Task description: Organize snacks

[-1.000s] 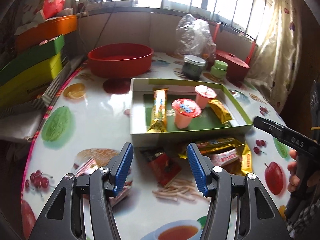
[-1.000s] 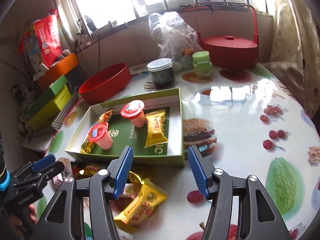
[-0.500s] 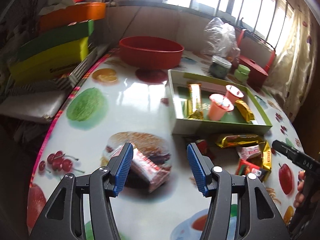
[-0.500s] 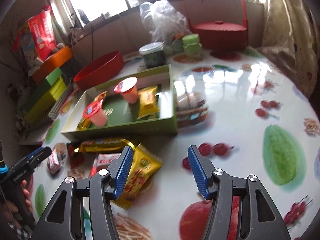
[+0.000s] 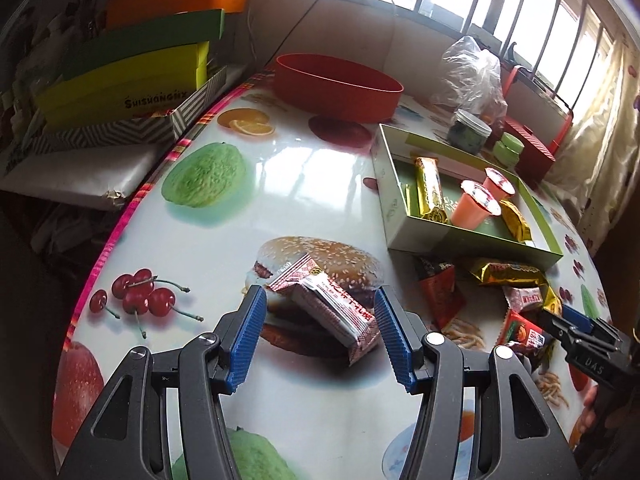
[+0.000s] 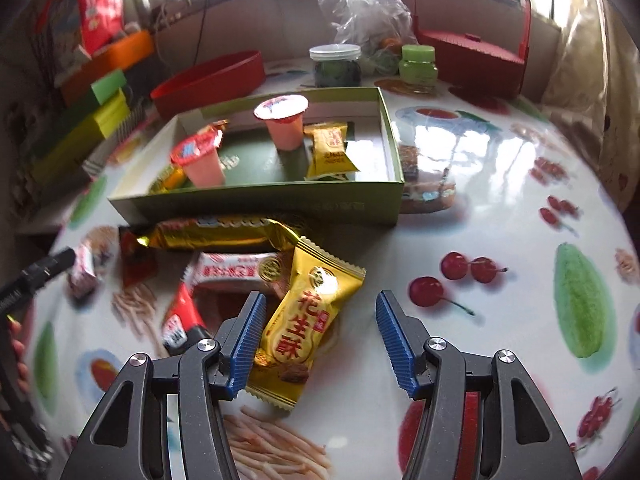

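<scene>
My left gripper (image 5: 320, 312) is open, its blue pads on either side of a white-and-red snack bar (image 5: 328, 306) lying on the table, not pressing it. My right gripper (image 6: 318, 316) is open too, hovering over a yellow snack packet (image 6: 308, 312) that lies close to its left pad. A green box (image 6: 260, 200) holds two pink jelly cups (image 6: 200, 158), a gold bar and a yellow packet (image 6: 330, 150). In front of the box lie a long gold bar (image 6: 216, 234), a white-and-red bar (image 6: 232, 270) and red packets (image 6: 180, 320). The right gripper's tip (image 5: 576, 324) shows in the left wrist view.
A red bowl (image 5: 336, 80), a dark jar (image 6: 336, 66), a green jar (image 6: 418, 64), a plastic bag (image 6: 360, 4) and a red basket (image 6: 472, 56) stand at the back. Stacked coloured boxes (image 5: 132, 76) sit beyond the table's left edge (image 5: 132, 208).
Both grippers have sunk closer to the table. The left one swung left, from the red packet to the white-and-red bar. The right one came onto the yellow packet.
</scene>
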